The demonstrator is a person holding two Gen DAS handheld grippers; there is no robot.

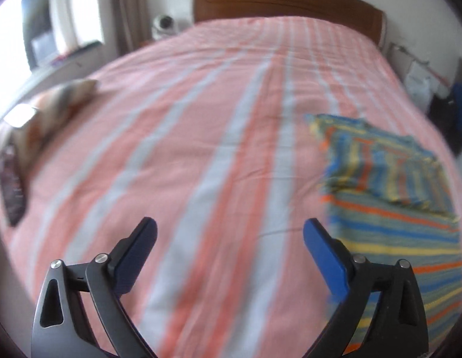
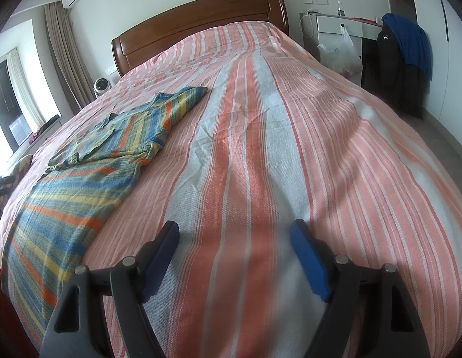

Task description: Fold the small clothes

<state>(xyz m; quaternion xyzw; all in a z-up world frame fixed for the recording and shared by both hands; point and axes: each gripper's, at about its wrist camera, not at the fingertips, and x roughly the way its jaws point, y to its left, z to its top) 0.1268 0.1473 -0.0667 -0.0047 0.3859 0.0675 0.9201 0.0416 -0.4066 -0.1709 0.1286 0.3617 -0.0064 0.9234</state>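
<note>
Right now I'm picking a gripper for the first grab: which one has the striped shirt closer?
The left gripper: the striped shirt lies right beside its right finger; the right gripper sits farther off.

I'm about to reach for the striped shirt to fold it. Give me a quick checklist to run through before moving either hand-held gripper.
1. Left hand-held gripper open, holding nothing: ok.
2. Right hand-held gripper open, holding nothing: ok.
3. Striped shirt within view of both cameras: ok.
4. Shirt spread flat: not ok, its upper part is rumpled and one side is already turned over.
5. Bedspread bare between grippers and shirt: ok.
6. Left wrist view sharp enough to aim: not ok, blurred.
</note>
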